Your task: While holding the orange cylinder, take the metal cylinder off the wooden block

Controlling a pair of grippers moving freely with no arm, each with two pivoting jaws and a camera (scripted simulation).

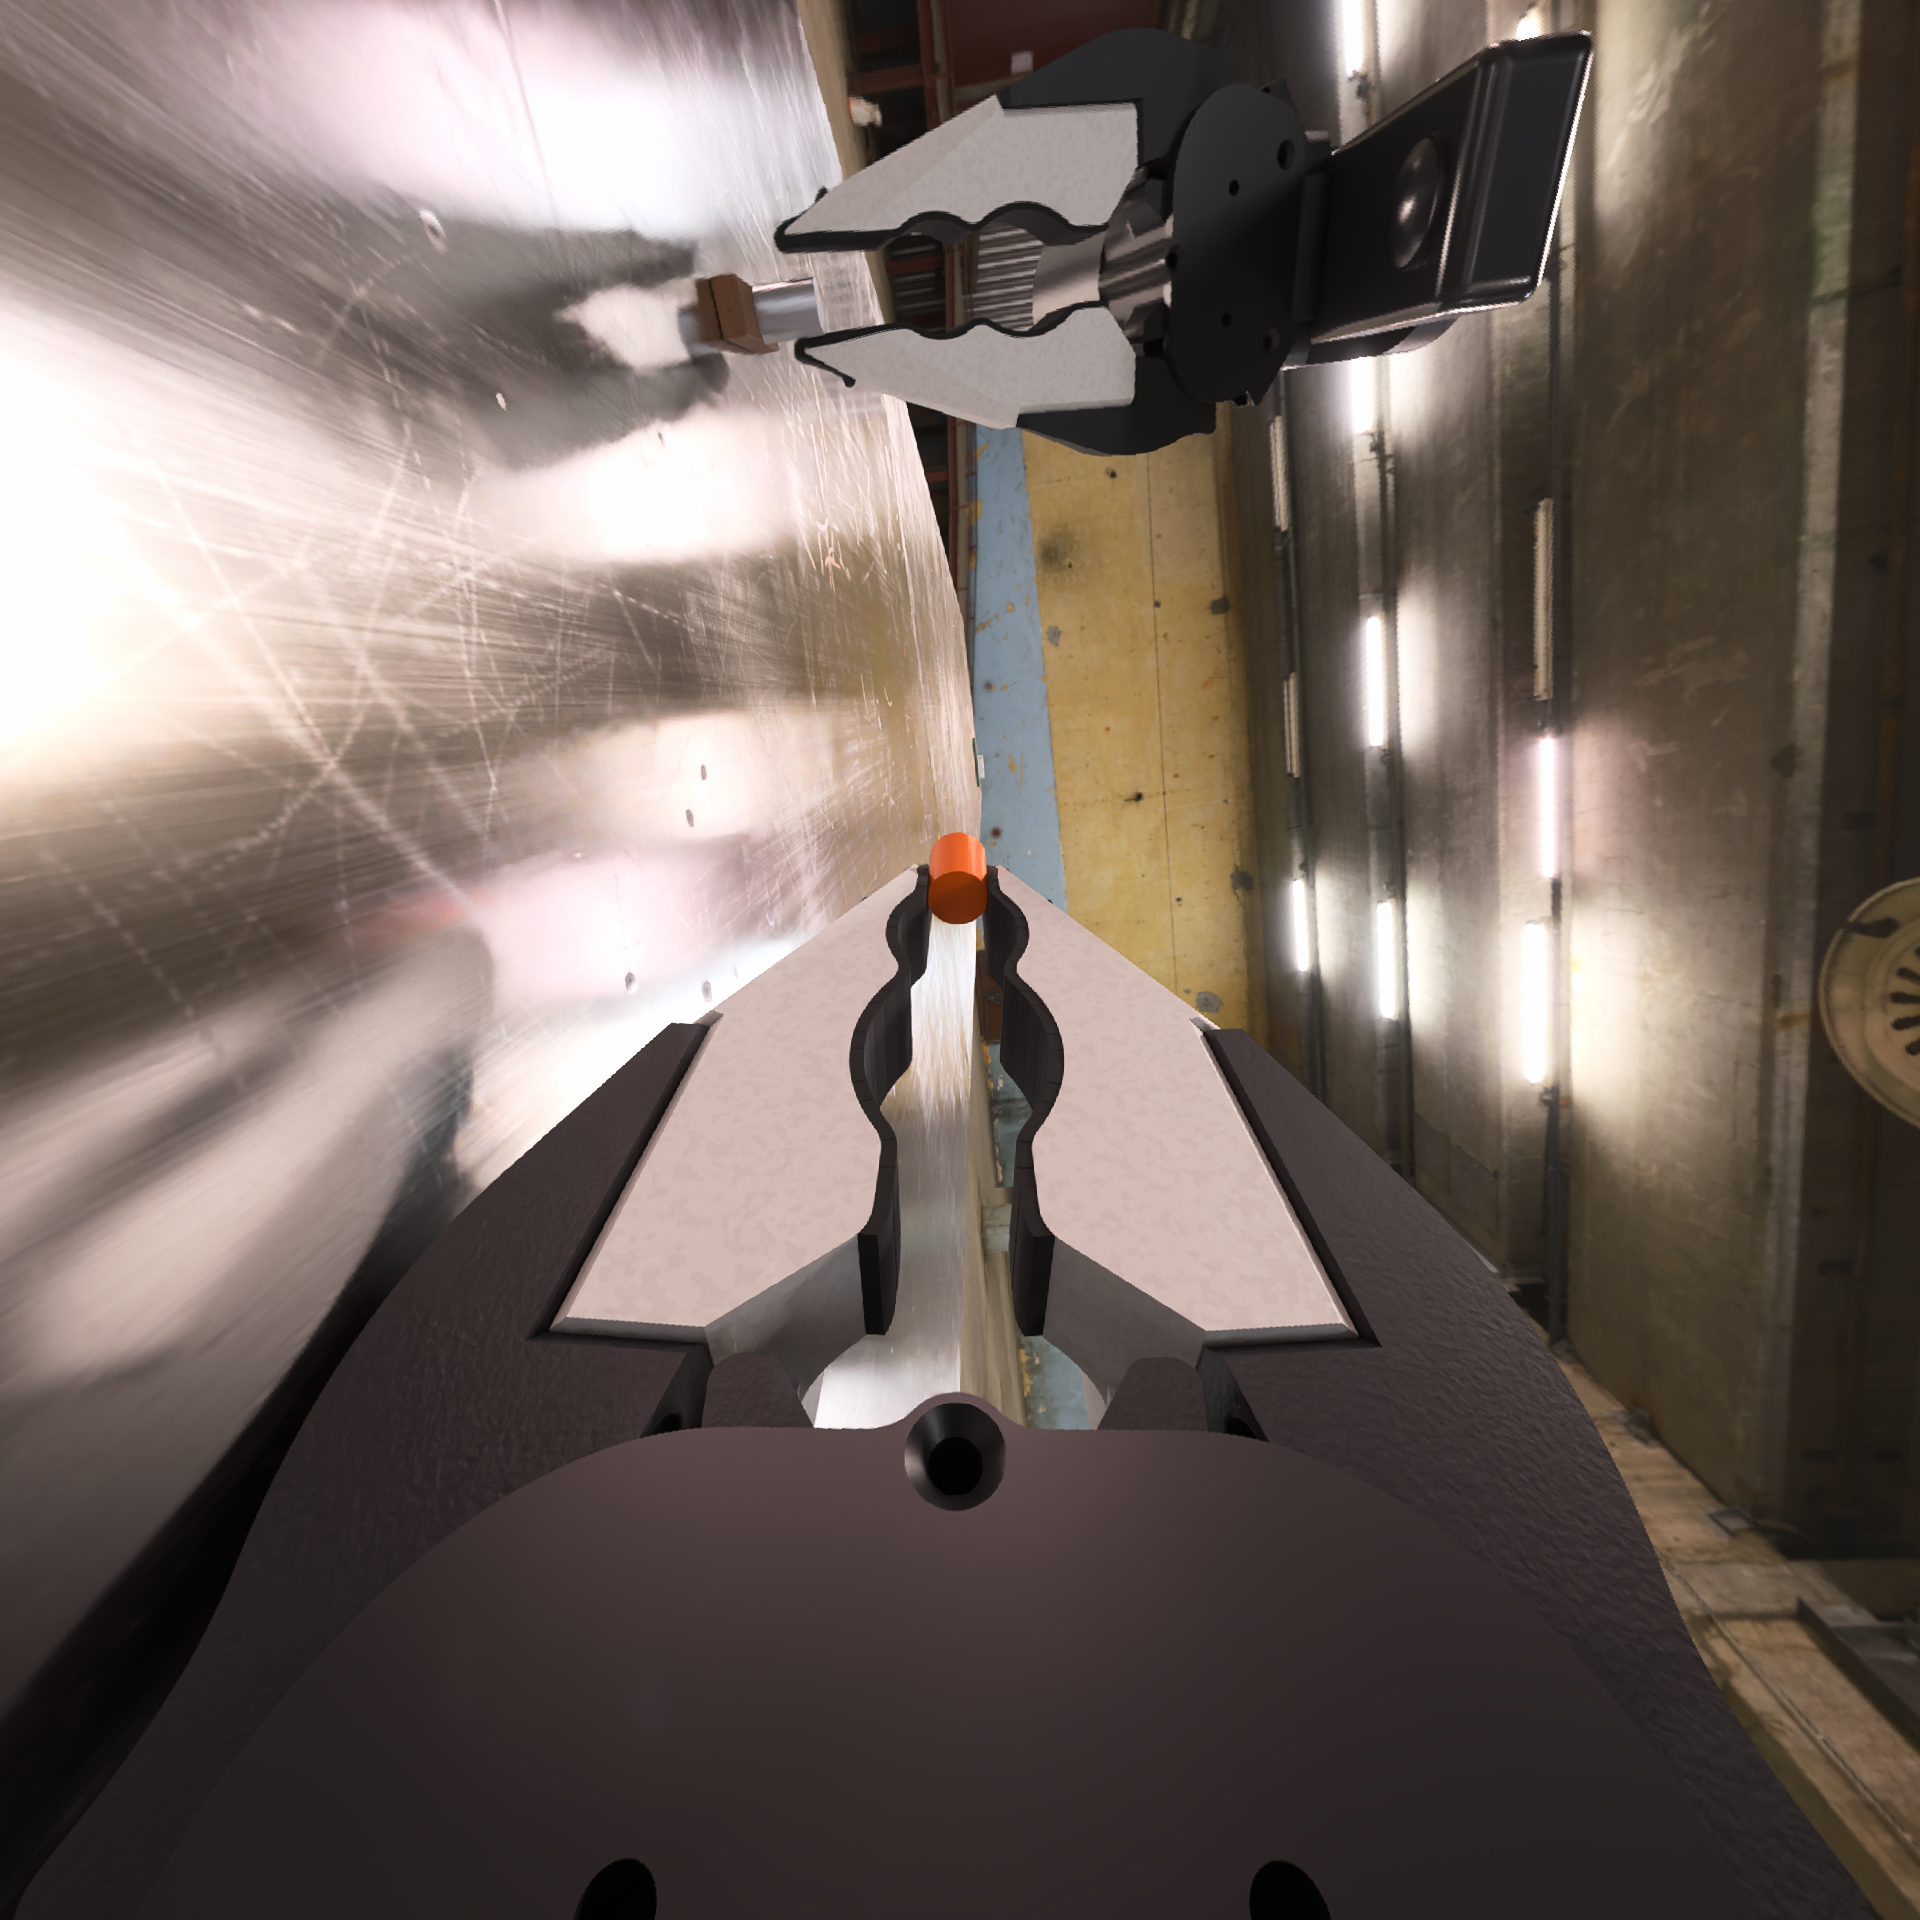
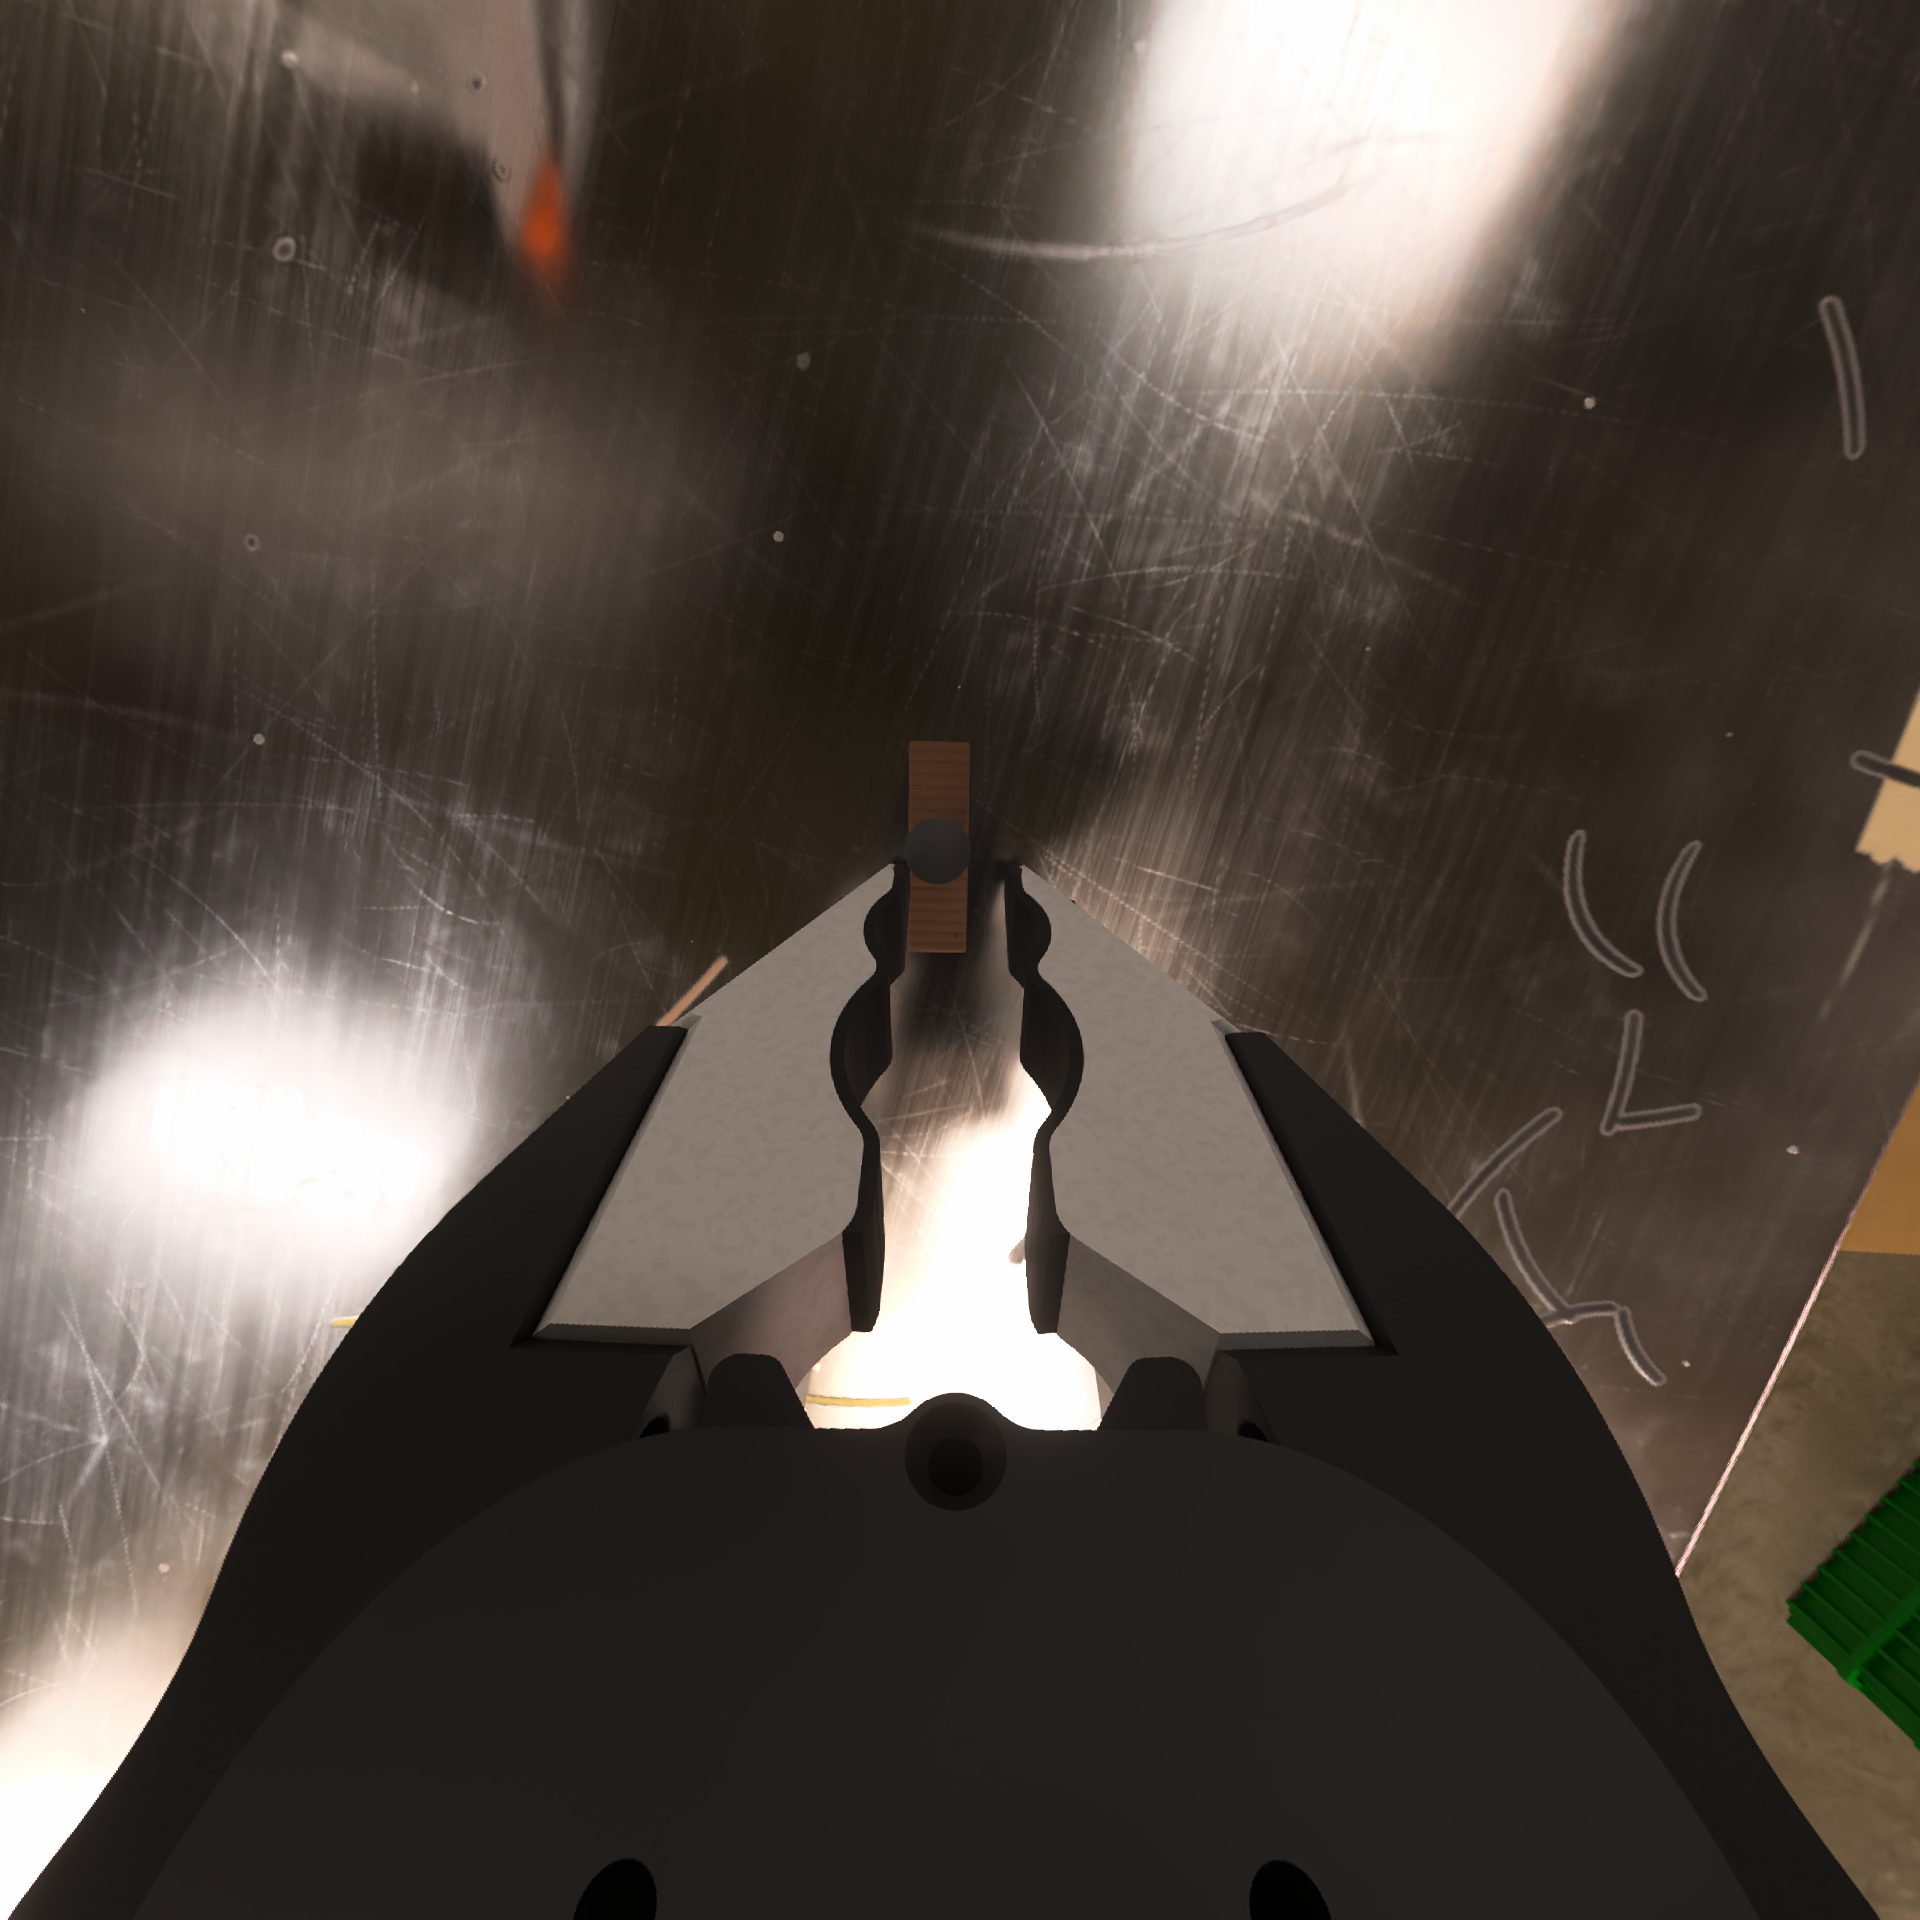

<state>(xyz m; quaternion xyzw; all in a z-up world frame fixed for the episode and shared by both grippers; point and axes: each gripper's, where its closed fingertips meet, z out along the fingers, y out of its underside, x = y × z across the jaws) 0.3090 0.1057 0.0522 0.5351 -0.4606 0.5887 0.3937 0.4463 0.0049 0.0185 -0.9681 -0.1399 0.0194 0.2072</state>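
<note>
Metal cylinder [image 2: 937, 850] stands upright on the wooden block [image 2: 938, 896] on the counter [image 2: 1351, 623], straight ahead of our right tongs [image 2: 951, 878], which gape just short of it. Our left tongs [image 1: 956, 883] pinch the orange cylinder [image 1: 956, 881], well apart.

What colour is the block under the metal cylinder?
Reddish-brown, faintly striped: the wooden block, clearest in the right wrist view.

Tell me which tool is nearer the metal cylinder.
Right. The right tool hangs open just above the metal cylinder; the left tool, gripping the orange cylinder, is well away.
</note>
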